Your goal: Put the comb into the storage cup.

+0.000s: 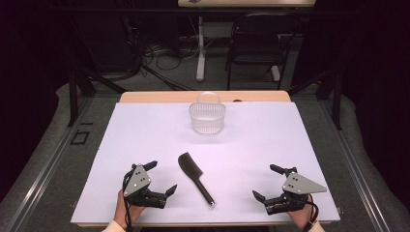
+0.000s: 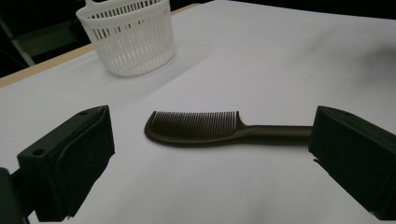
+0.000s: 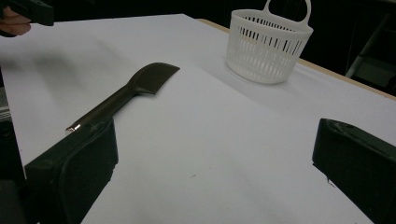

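A dark comb (image 1: 195, 177) lies flat on the white table sheet (image 1: 145, 130), handle toward the front edge. In the left gripper view the comb (image 2: 201, 129) lies ahead between the jaws, teeth toward the basket. The right gripper view has the comb (image 3: 126, 95) at its left. A white slotted plastic basket (image 1: 207, 116) with a loop handle stands at the back middle; the basket (image 2: 128, 39) is empty as far as I see. My left gripper (image 1: 161, 178) rests open left of the comb. My right gripper (image 1: 267, 182) rests open at the front right. Both hold nothing.
The table sheet's front edge runs just under both hands. A wooden table edge (image 1: 145, 96) shows behind the sheet. Beyond the table stand a dark chair (image 1: 256, 43) and a white table leg (image 1: 200, 48) with cables on the floor.
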Demonstrator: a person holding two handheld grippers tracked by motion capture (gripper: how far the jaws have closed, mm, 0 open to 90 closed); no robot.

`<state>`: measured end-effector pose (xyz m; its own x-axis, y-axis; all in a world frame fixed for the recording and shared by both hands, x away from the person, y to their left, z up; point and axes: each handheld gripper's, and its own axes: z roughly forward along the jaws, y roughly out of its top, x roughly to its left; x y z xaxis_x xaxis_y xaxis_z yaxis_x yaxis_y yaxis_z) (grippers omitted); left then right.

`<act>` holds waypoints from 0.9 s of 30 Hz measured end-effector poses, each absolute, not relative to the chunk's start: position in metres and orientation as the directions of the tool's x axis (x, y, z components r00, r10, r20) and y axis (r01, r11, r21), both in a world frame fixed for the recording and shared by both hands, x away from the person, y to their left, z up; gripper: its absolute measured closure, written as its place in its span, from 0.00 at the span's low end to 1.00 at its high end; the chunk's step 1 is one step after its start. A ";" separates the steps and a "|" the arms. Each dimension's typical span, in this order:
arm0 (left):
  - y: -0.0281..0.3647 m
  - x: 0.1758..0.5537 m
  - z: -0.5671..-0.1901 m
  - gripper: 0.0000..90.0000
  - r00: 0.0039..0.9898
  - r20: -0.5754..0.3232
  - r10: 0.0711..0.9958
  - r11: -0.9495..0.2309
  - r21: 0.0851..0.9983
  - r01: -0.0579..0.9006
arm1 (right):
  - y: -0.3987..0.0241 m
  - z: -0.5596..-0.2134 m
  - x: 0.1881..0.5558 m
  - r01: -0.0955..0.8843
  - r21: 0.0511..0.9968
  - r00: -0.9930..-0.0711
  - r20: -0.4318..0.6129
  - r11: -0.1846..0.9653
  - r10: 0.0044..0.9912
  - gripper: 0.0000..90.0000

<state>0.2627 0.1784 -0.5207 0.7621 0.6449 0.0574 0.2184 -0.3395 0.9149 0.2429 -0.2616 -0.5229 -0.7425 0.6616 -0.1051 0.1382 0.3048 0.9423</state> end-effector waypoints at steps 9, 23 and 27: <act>0.159 0.267 -0.521 0.00 0.778 0.066 0.625 -0.373 0.901 0.223 | -0.262 -0.523 0.243 0.137 0.942 -0.741 -0.107 0.305 0.663 0.00; 0.129 0.272 -0.521 0.00 0.826 0.046 0.562 -0.399 0.890 0.222 | -0.262 -0.523 0.243 0.140 0.940 -0.743 -0.108 0.311 0.661 0.00; 0.123 0.271 -0.520 0.00 0.833 0.045 0.552 -0.396 0.892 0.215 | -0.263 -0.523 0.243 0.146 0.940 -0.742 -0.103 0.310 0.662 0.00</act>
<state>0.2713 0.1228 -0.5195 0.8325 0.5522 0.0446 0.2152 -0.3965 0.8925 0.2430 -0.2627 -0.5230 -0.7420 0.6624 -0.1033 0.1457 0.3098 0.9396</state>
